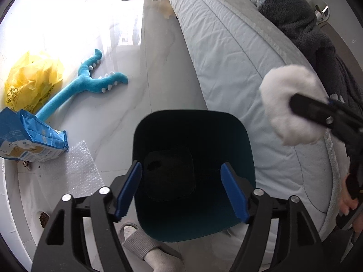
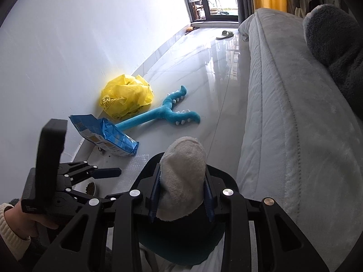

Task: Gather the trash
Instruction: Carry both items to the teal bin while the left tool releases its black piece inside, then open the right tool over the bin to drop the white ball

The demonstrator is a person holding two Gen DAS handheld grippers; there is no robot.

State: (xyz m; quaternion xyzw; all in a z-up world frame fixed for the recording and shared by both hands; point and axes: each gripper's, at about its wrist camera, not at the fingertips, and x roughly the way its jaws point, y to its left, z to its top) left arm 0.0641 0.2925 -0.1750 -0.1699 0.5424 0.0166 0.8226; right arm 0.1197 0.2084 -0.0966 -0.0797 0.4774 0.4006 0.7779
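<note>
A dark teal trash bin (image 1: 192,174) stands on the floor beside the bed, open side up; it also shows in the right wrist view (image 2: 186,238). My left gripper (image 1: 181,190) is open and empty, its blue pads above the bin's mouth. My right gripper (image 2: 183,195) is shut on a white fluffy cloth wad (image 2: 183,181) and holds it over the bin; the wad (image 1: 292,104) shows at the right in the left wrist view. A yellow plastic bag (image 2: 126,97), a blue food pouch (image 2: 106,136) and bubble wrap (image 1: 79,165) lie on the floor by the wall.
A blue plush toy (image 2: 168,113) lies on the glossy floor. The bed with a pale quilt (image 1: 238,56) runs along the right, a grey blanket (image 1: 295,15) on it. A bowl of kibble (image 2: 90,187) sits by the wall. A slipper (image 2: 224,34) lies near the far window.
</note>
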